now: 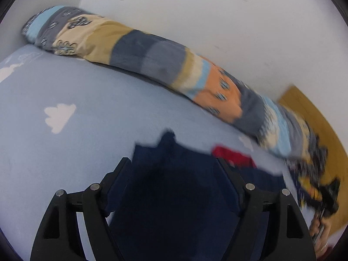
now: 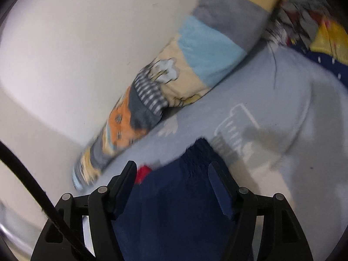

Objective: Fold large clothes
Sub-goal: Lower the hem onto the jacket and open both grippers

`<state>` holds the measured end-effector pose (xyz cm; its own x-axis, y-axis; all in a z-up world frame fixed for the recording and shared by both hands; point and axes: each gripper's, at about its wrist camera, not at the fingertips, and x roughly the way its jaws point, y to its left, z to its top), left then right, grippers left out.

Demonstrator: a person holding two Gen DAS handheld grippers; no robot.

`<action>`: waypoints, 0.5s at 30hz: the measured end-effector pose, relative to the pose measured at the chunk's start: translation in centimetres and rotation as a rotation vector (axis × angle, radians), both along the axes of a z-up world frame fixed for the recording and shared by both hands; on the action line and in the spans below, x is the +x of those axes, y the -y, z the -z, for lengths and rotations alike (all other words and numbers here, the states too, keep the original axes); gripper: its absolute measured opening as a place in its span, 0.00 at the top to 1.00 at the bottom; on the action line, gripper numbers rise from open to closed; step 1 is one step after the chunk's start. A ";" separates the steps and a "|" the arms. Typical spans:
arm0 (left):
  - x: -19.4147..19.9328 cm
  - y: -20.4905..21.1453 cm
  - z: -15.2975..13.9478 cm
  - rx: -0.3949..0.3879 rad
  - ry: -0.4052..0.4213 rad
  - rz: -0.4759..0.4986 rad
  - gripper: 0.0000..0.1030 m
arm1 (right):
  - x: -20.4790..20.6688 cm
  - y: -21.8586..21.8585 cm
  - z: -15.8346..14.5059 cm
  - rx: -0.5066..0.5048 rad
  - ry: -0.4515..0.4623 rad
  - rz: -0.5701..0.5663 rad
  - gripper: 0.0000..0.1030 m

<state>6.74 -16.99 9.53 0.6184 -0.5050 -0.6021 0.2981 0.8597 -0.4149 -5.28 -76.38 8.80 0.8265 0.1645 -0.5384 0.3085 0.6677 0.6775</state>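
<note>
Lying on bedsheet (image 1: 87, 152): navy garment (image 1: 174, 195) (no readable writing).

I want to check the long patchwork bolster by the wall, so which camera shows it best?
The left wrist view: the patchwork bolster runs nearly end to end along the white wall, though blurred at its right end. The right wrist view shows only part of it, smeared, with its lower end hazy.
</note>
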 end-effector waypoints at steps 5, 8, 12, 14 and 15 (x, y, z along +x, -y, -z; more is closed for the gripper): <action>-5.5 0.8 4.8 0.298 0.050 0.066 0.24 | -3.4 -9.4 2.3 -0.271 -0.086 -0.345 0.32; -4.9 -2.9 8.8 0.331 -0.092 -0.034 0.18 | -6.2 -8.2 7.4 -0.285 -0.243 -0.285 0.68; -7.5 -5.3 4.8 0.323 -0.018 -0.109 0.20 | -10.9 -2.3 6.9 -0.211 -0.349 0.022 0.88; -8.6 -4.6 2.3 0.331 0.064 -0.081 0.19 | -11.5 -2.7 4.2 -0.265 -0.297 0.004 0.88; -8.8 -3.7 1.1 0.334 0.096 -0.059 0.18 | -11.4 -3.3 3.0 -0.280 -0.260 -0.020 0.80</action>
<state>-2.11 -13.29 8.43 0.7027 -0.2517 -0.6655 0.2677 0.9601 -0.0806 -16.65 -73.05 5.81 0.6542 -0.0035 -0.7563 0.4310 0.8234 0.3690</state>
